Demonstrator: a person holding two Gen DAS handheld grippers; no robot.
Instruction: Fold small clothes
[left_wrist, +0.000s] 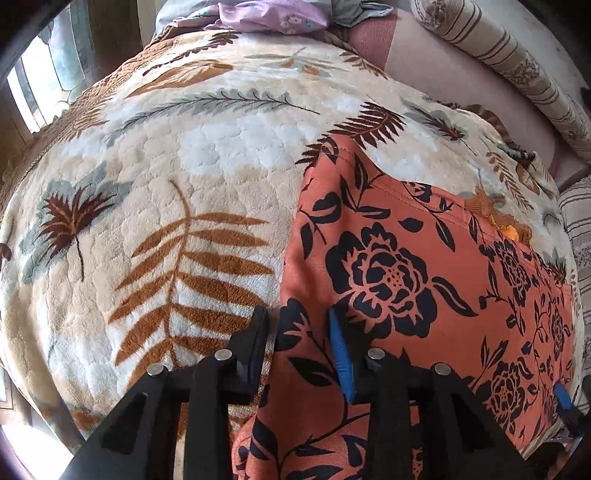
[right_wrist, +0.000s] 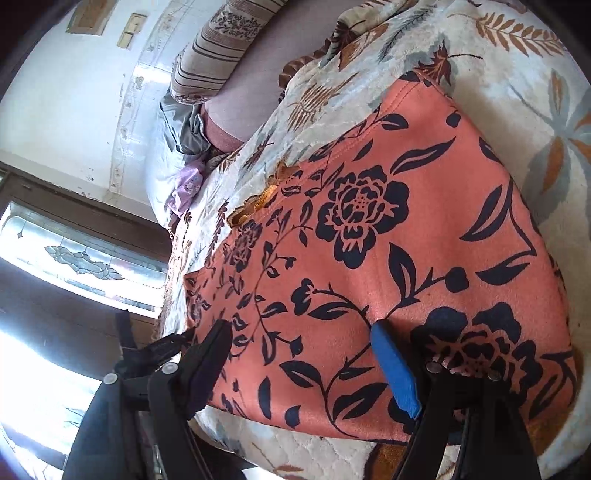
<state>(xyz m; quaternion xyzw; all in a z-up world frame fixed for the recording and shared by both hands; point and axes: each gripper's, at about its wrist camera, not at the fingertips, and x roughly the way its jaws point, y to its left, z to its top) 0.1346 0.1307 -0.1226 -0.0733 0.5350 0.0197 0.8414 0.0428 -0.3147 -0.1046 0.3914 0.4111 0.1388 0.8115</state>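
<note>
Orange floral-print soft cloth garment (left_wrist: 424, 280) lies flat on the cream leaf-patterned plush blanket (left_wrist: 155, 192), left gripper (left_wrist: 301, 332) and right gripper (right_wrist: 301, 343) both gaping wide over its near edge, so shallow bites could snag blanket pile too.

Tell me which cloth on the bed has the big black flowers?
The orange garment under the left gripper and right gripper. The purple cloth at the far end only has tiny pale flowers.

Black tools (left_wrist: 299, 332) (right_wrist: 303, 350), blue pads, silver pins.
</note>
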